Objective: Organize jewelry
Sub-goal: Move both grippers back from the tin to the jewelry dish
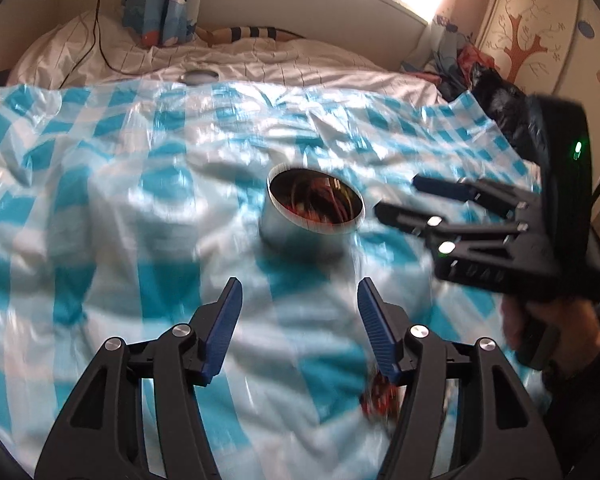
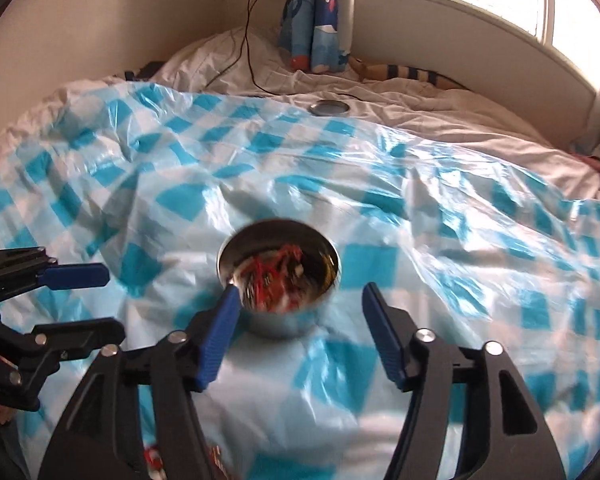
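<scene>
A round metal tin [image 1: 314, 210] is seen standing upright on a blue-and-white checked plastic sheet [image 1: 120, 184] spread over a bed. The tin is open at the top, and a tangle of red jewelry [image 2: 278, 276] is held inside it, blurred by motion.

The left gripper [image 1: 298, 292] is held ahead of and short of the tin, its blue-padded fingers spread wide with nothing between them. A small red cluster of jewelry [image 1: 380, 396] is seen on the sheet just beneath its right finger; whether it is touched cannot be told.

The right gripper [image 2: 296, 294] is also spread apart and empty. The tin is framed just beyond its fingertips, with its left finger close against the tin's rim. In the left wrist view the right gripper is seen just to the right of the tin.

A round metal lid [image 2: 329, 107] lies far beyond both grippers, at the sheet's far edge.
</scene>
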